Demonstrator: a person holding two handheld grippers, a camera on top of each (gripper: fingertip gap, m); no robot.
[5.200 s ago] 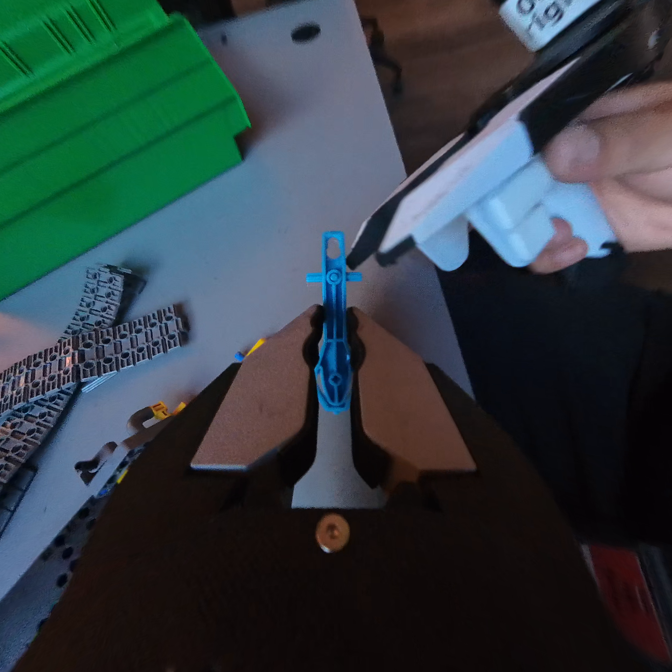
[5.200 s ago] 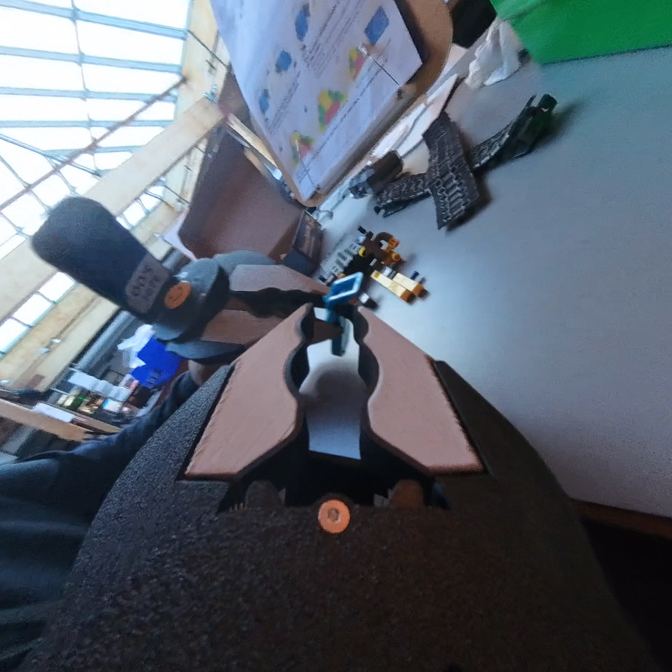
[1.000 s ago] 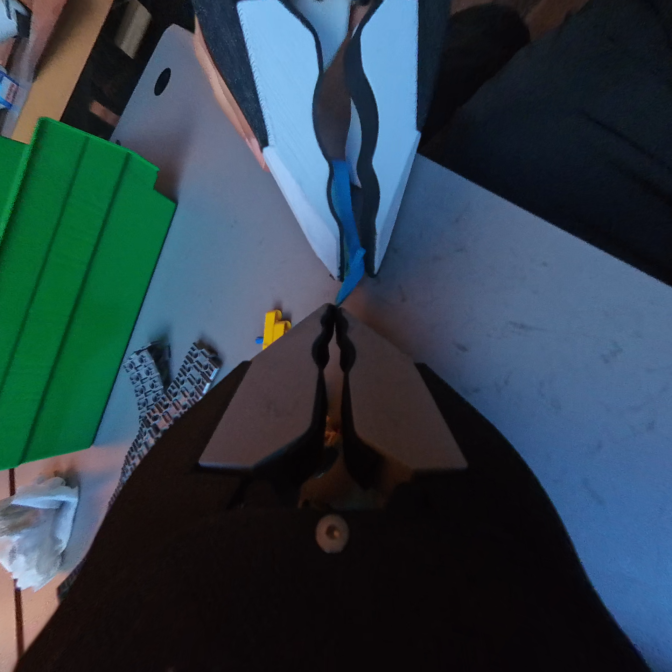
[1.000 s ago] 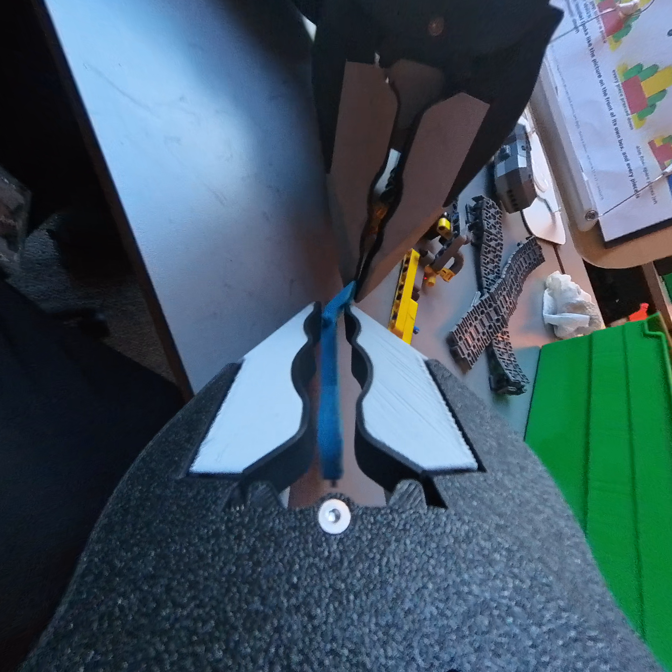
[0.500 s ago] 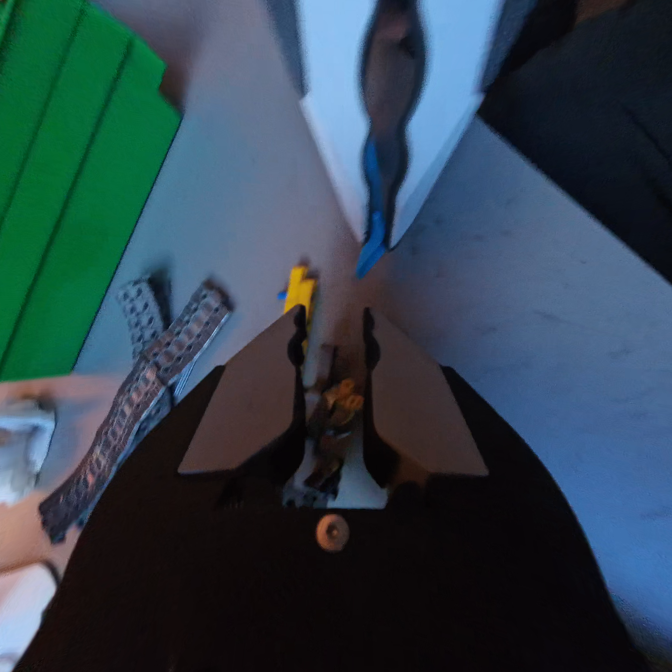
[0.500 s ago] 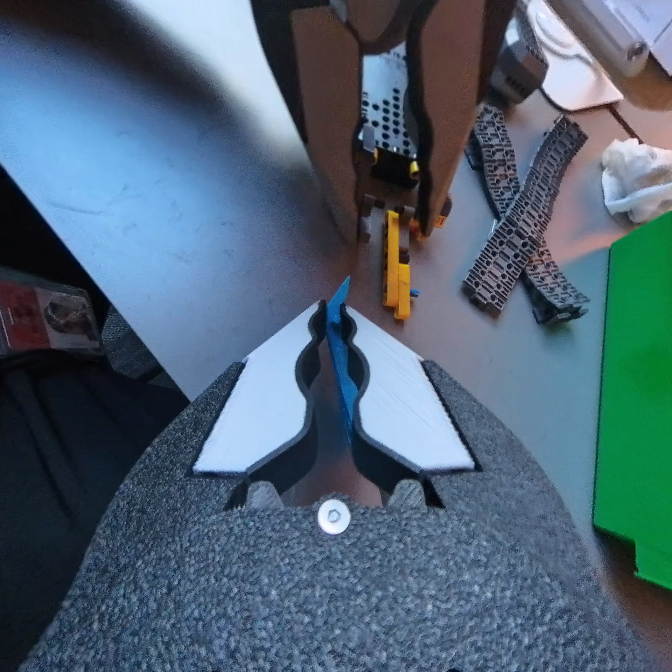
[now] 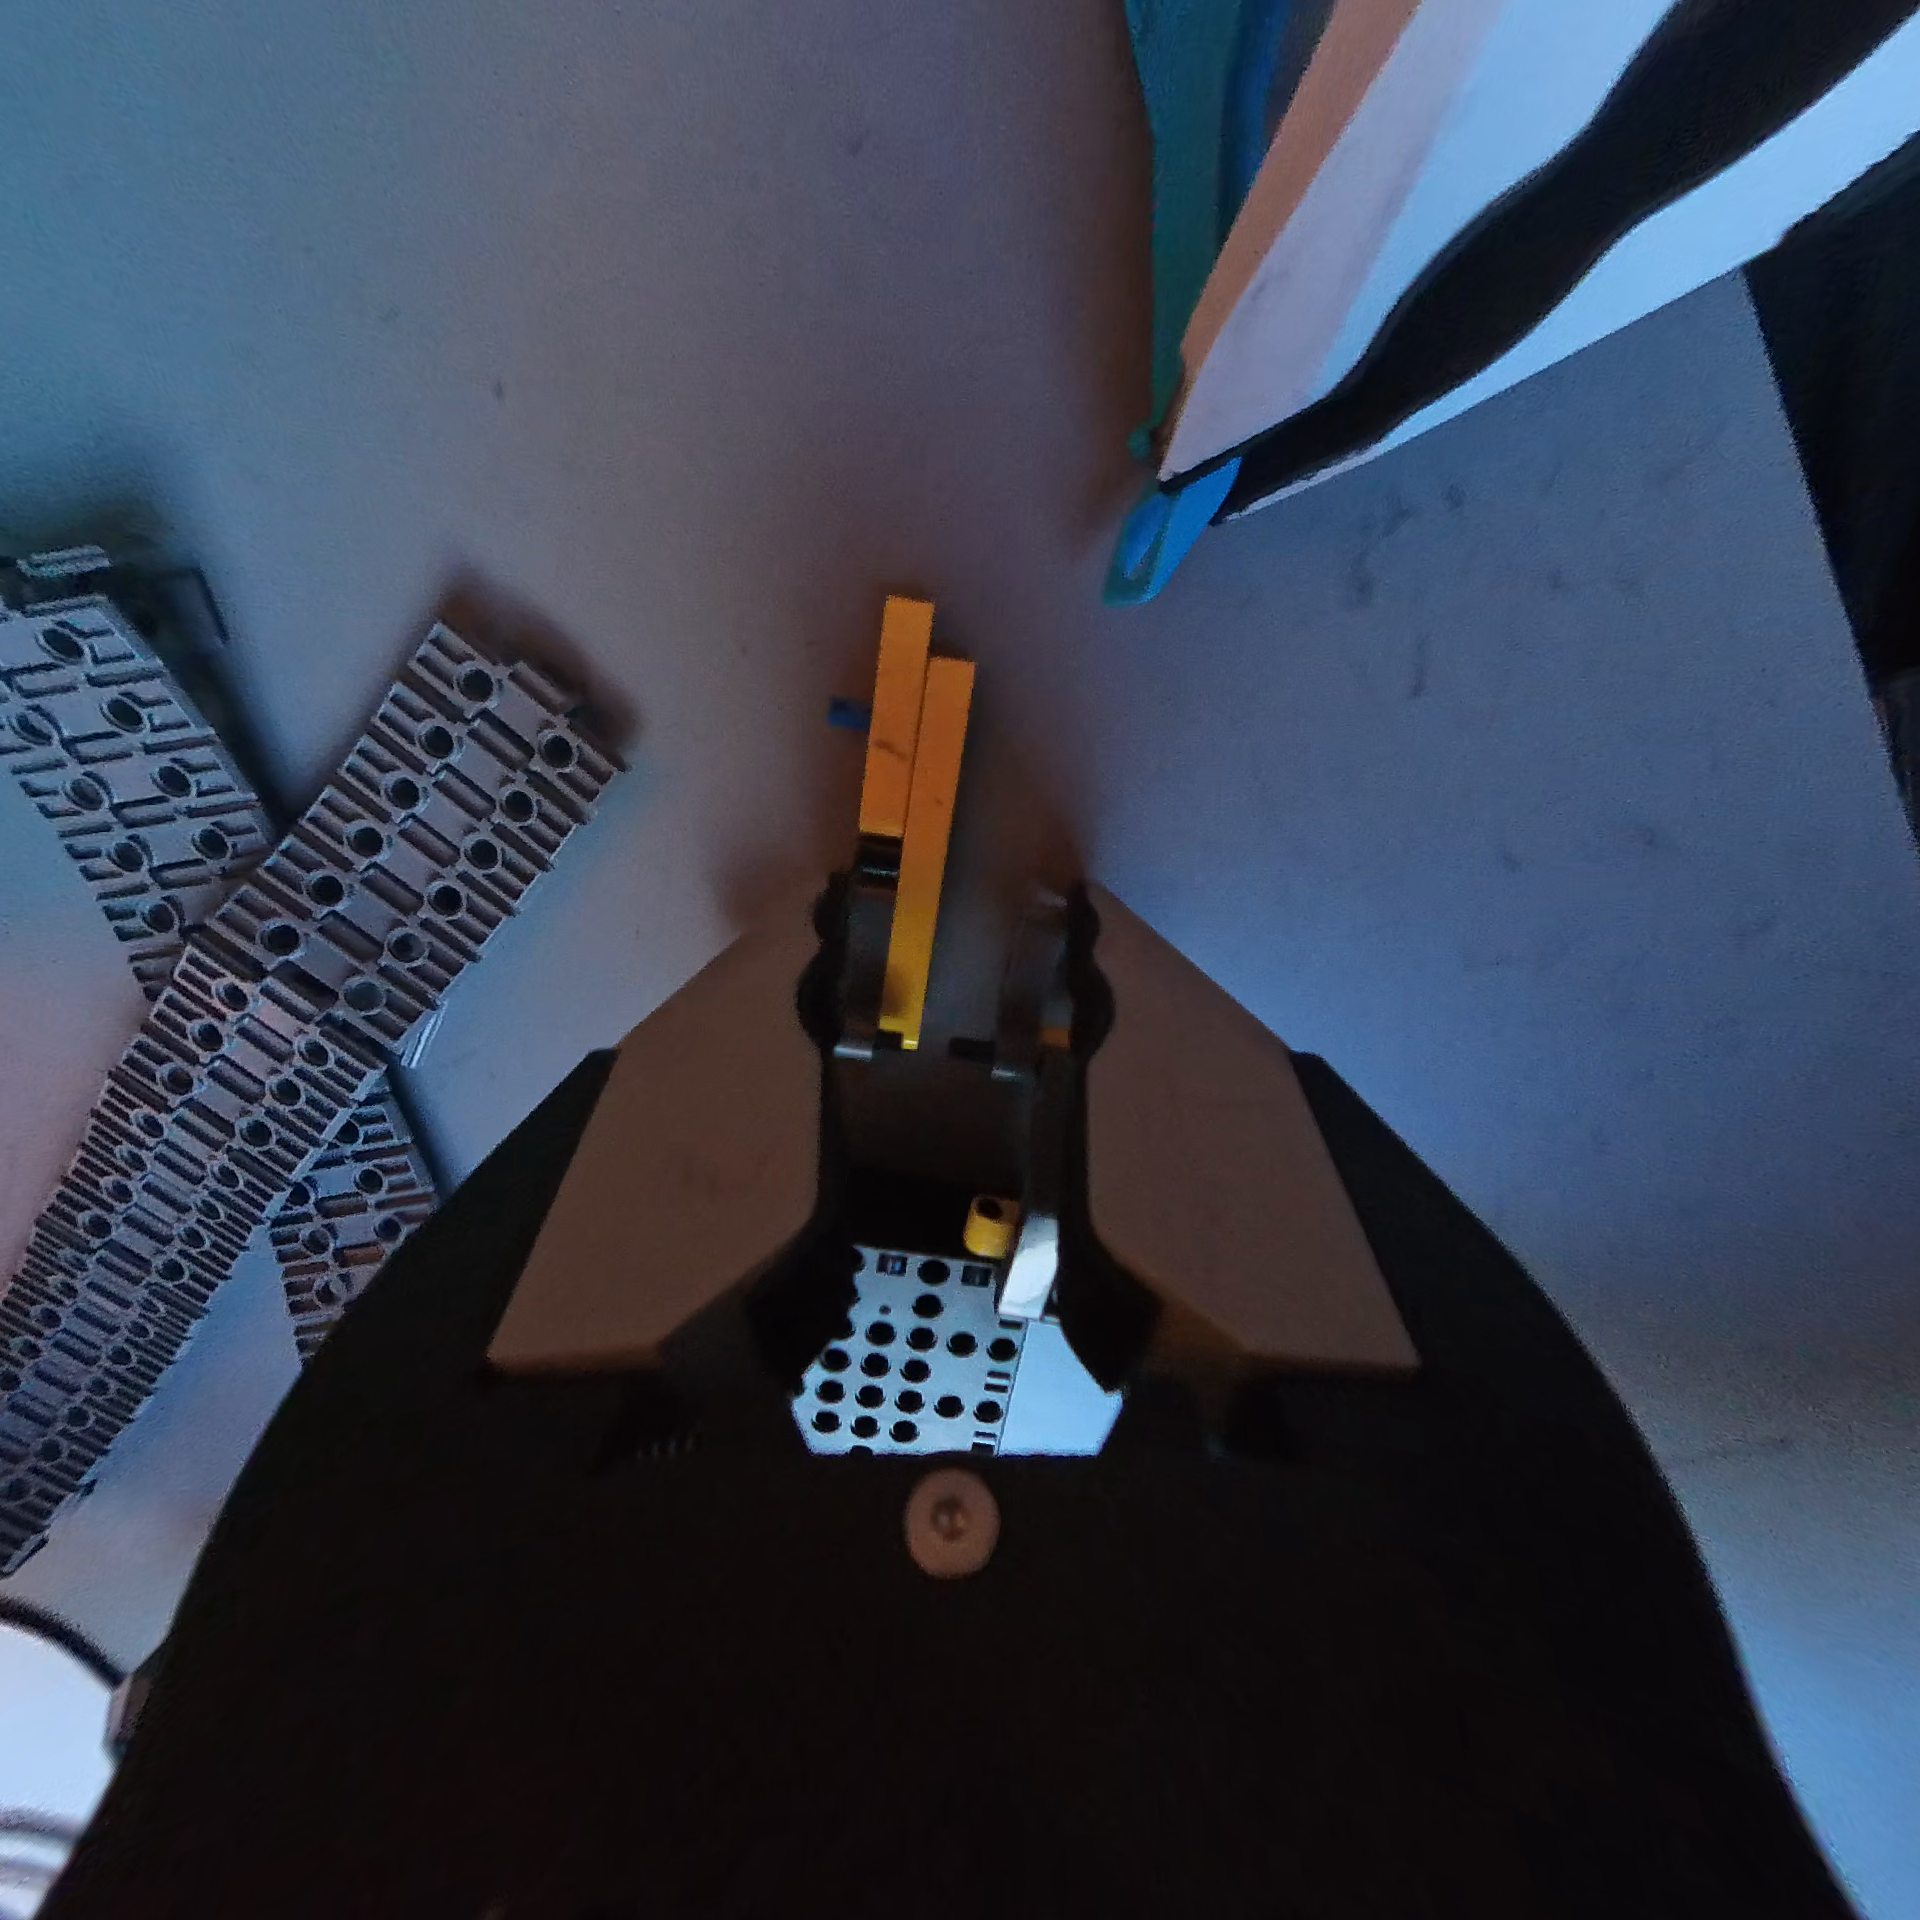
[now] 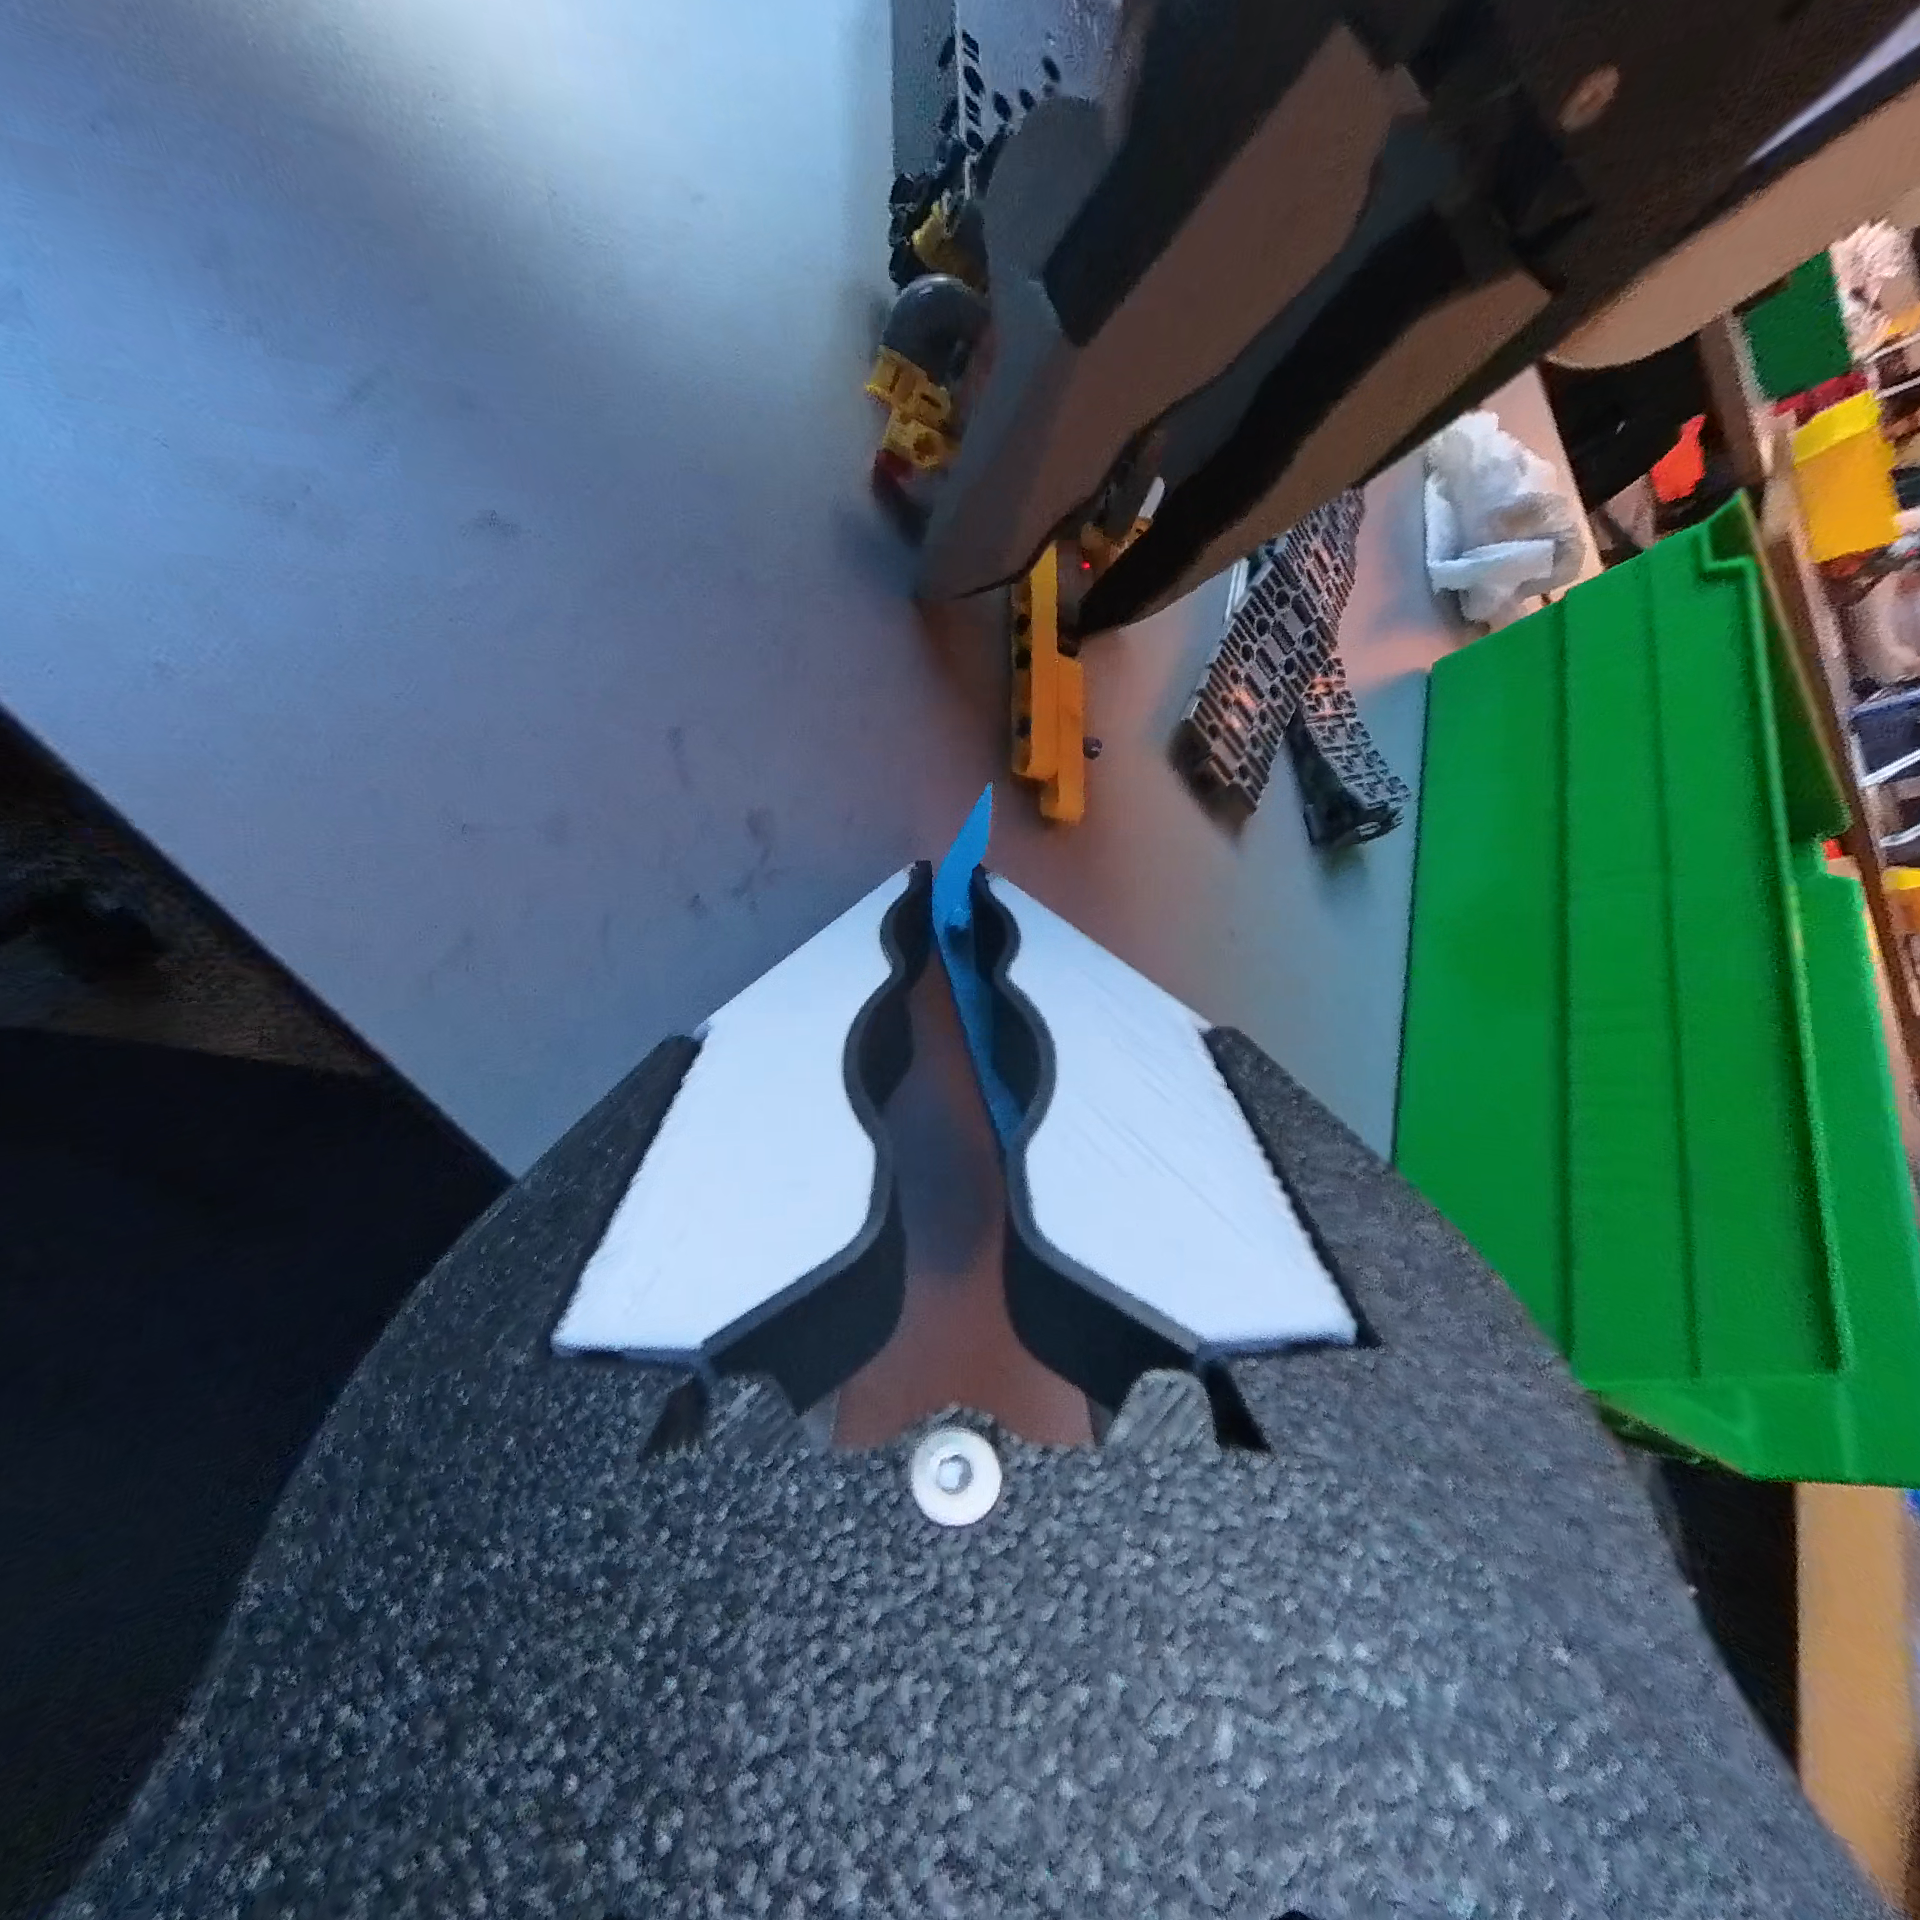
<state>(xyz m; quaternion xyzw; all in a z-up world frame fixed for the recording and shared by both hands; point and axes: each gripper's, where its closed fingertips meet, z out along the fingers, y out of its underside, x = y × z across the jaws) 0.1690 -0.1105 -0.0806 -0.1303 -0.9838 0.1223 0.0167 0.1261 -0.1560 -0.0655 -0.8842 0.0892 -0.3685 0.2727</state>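
When viewed from the left wrist: left gripper [image 7: 948, 914] spread apart, fingers flanking a small grey-and-yellow brick-built assembly [image 7: 935, 1101] on the pale grey tabletop [image 7: 520, 312]; contact with its sides impossible to tell (dim light, some blur).
Yellow beams: two long yellow plastic beams [image 7: 914, 790], side by side, jutting forward out of the assembly past the left fingertips.
Right gripper [image 8: 951, 883]: clenched on a thin blue plastic strip [image 8: 961, 852], pointed tip poking out beyond the fingertips, the rest lying skewed against one pad.
Blue strip relative to left gripper: ahead of the left fingertips and off to their right, near the far end of the yellow beams but apart from them.
Surroundings: crossed dark grey toy track links [image 8: 1278, 665] beside the beams; green ribbed plastic bin [image 8: 1662, 987] beyond those; crumpled white tissue [image 8: 1486, 509] farther back.
Risk, slipping: strip pinched only near the fingertips and sitting crooked, so probably prone to pivoting or dropping under any sideways push.
Risk, shifting: assembly unclamped between open fingers, so likely to slide on the smooth tabletop if nudged.
Risk, crowding: both grippers close over one small spot, so a clash of fingertips is plausible.
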